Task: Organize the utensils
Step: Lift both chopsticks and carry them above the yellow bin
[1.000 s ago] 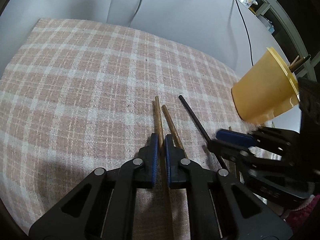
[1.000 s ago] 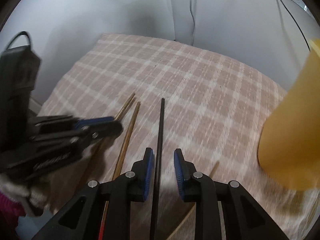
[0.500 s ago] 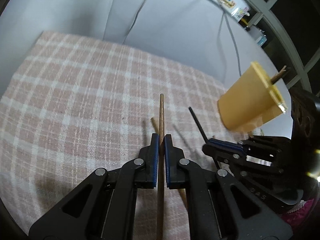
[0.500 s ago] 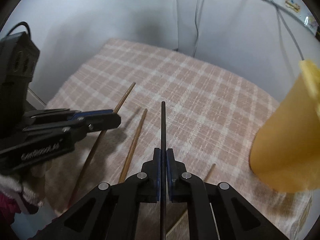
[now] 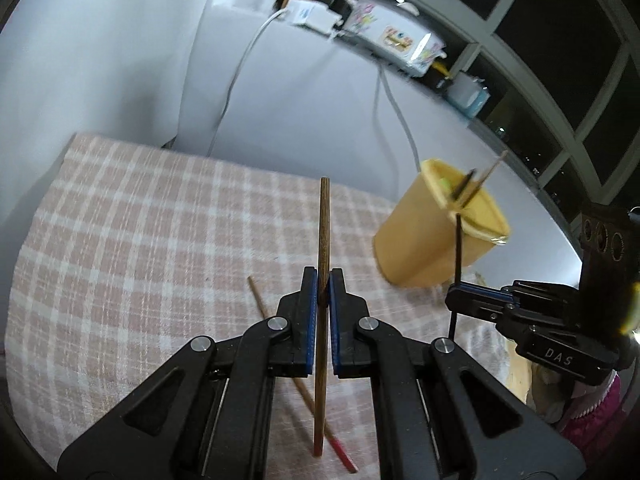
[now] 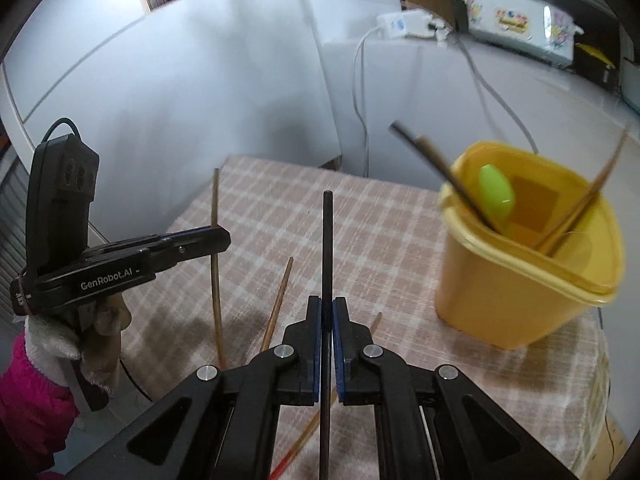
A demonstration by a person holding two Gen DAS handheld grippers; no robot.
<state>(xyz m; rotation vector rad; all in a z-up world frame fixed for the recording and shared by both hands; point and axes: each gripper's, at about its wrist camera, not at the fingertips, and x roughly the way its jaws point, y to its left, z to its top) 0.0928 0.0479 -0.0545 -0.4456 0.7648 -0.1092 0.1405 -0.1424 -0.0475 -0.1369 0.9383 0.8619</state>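
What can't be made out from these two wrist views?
- Yellow cup, right wrist: its contents are motion-blurred; exact count unclear, floor partly hidden by the wall.
- Black chopstick in the right gripper: lower end cut off by the frame edge.
- Chopsticks left on the cloth: partly hidden behind gripper bodies, count uncertain.
- Brown chopstick in the left gripper: fully visible.
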